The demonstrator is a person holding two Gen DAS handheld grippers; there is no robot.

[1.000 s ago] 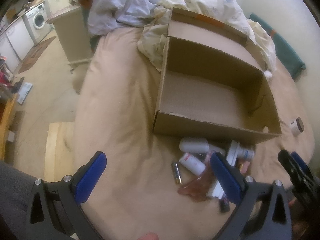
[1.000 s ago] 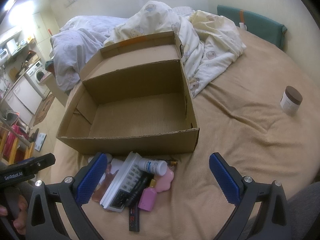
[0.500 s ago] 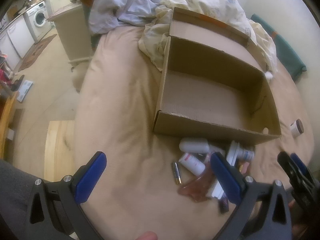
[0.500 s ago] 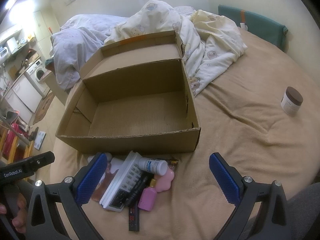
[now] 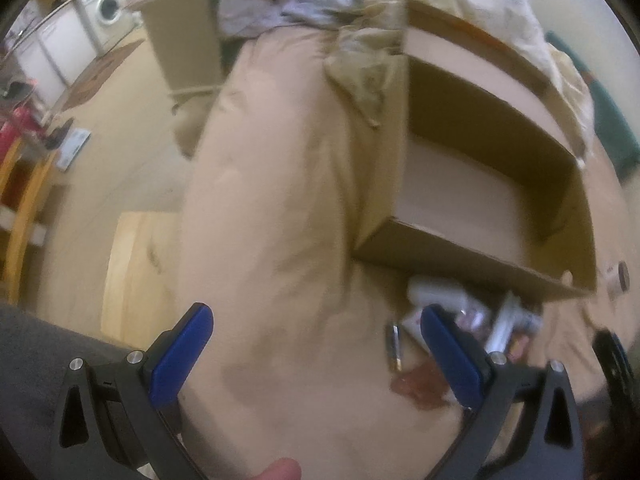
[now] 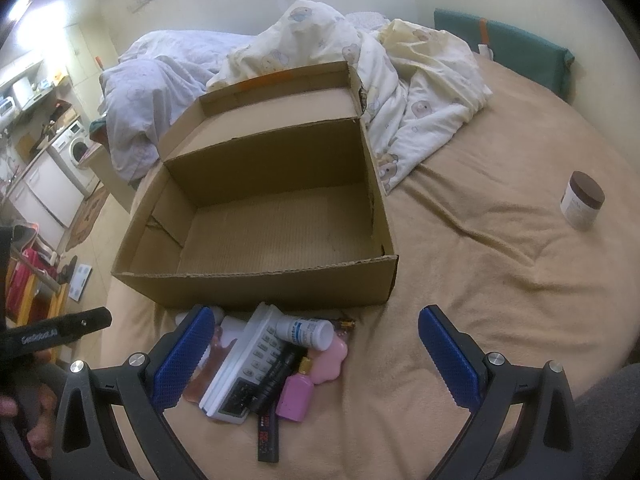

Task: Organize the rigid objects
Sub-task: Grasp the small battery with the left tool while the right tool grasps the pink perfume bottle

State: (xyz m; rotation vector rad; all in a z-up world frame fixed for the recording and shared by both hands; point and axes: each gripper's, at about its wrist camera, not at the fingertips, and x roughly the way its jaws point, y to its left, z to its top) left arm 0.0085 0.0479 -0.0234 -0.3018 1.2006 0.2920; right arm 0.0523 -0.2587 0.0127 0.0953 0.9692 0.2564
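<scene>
An empty cardboard box [image 6: 256, 292] [image 5: 472, 260] lies on the tan bedspread. In front of it is a pile of small objects: a white calculator [image 6: 248, 364], a white tube with blue print [image 6: 306, 332], a pink bottle [image 6: 296, 394], a black marker [image 6: 269, 432], a battery [image 5: 394, 346] and an amber piece [image 5: 420, 386]. My right gripper [image 6: 314, 350] is open just above the pile's right half. Left of the pile, over bare bedspread, my left gripper [image 5: 316, 344] is open too; its view is blurred.
A brown-lidded white jar [image 6: 582, 200] stands alone on the bed at the right. Crumpled duvets [image 6: 404, 80] lie behind the box. A green cushion [image 6: 520, 46] leans on the wall. The bed's left edge drops to the floor [image 5: 120, 152], where a washing machine [image 5: 106, 8] stands.
The left wrist view has swung left and turned blurry, so the pile now sits at its right. The right gripper has barely moved. Both stay open.
</scene>
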